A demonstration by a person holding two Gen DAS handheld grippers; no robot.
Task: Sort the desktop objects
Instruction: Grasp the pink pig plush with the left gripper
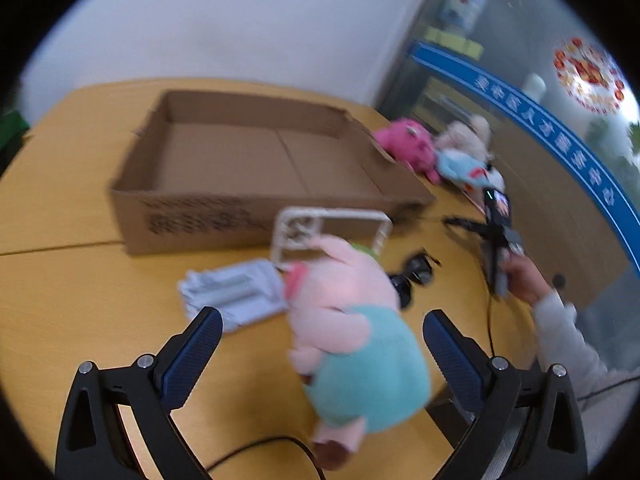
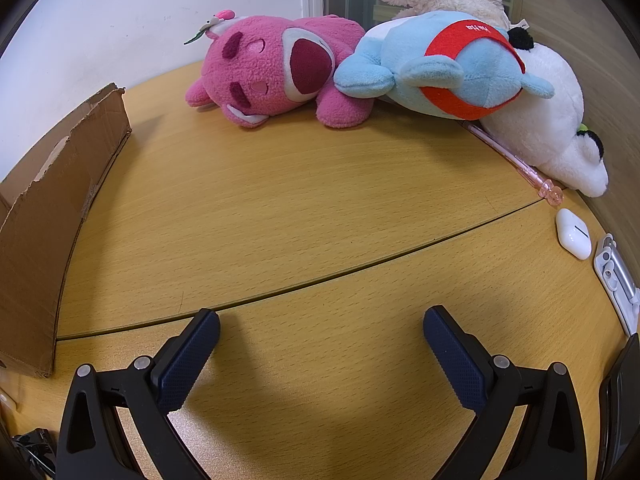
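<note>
Spanning the pig plush point(image 1: 352, 332) loosely, the left gripper point(image 1: 320, 344) (wide open, empty) risked a slipped grasp; the cardboard box point(image 1: 256, 176) was positioned at 11 o'clock, and the right gripper point(image 2: 320, 344) was likewise spread and empty.

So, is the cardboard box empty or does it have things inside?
Empty. The left wrist view shows the box open on top, with only bare cardboard floor visible inside.
</note>
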